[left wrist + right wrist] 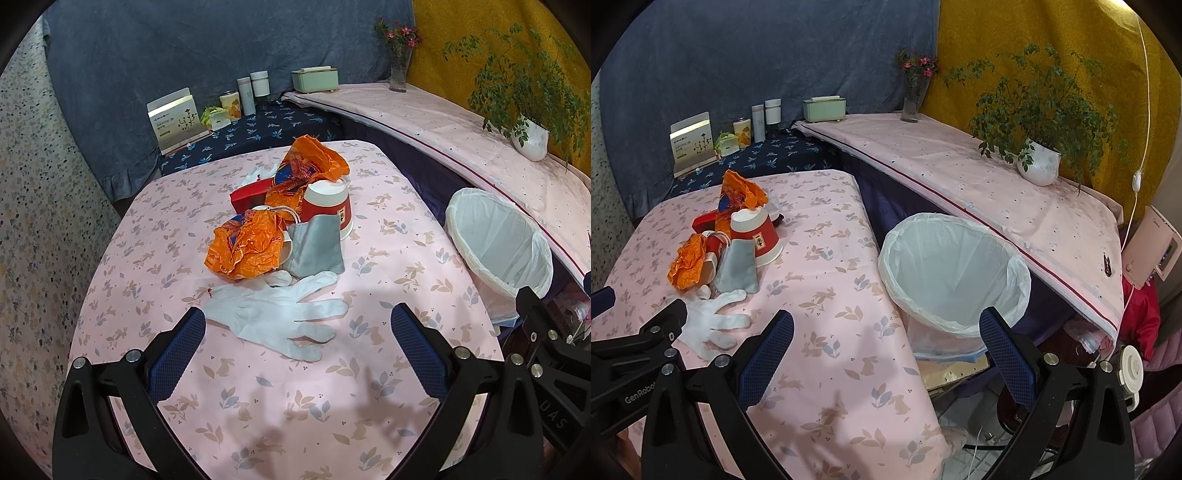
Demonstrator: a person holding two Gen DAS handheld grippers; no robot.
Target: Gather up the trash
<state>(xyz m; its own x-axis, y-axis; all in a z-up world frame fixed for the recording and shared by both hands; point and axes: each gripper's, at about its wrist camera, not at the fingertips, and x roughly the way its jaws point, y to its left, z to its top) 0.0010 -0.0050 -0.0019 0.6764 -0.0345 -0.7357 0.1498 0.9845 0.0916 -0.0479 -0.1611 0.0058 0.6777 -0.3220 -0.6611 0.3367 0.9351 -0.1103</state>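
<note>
A white glove [280, 317] lies flat on the pink table [258, 417], just ahead of my open left gripper [298, 325], whose fingers hold nothing. Behind the glove sits a heap: crumpled orange wrappers [247, 251], a grey pouch [316, 247], an upturned red and white paper cup [328, 206] and a red box [248, 196]. A bin lined with a white bag [498, 243] stands off the table's right edge. My right gripper [886, 330] is open and empty, over the table's right edge beside the bin [953, 273]. The glove [713, 321] and heap [731, 243] lie to its left.
A dark blue shelf at the back carries a card box [177, 122], tins, bottles and a green tissue box [314, 79]. A pink-covered ledge [979, 177] runs on the right with a flower vase [912, 96] and a potted plant [1038, 162].
</note>
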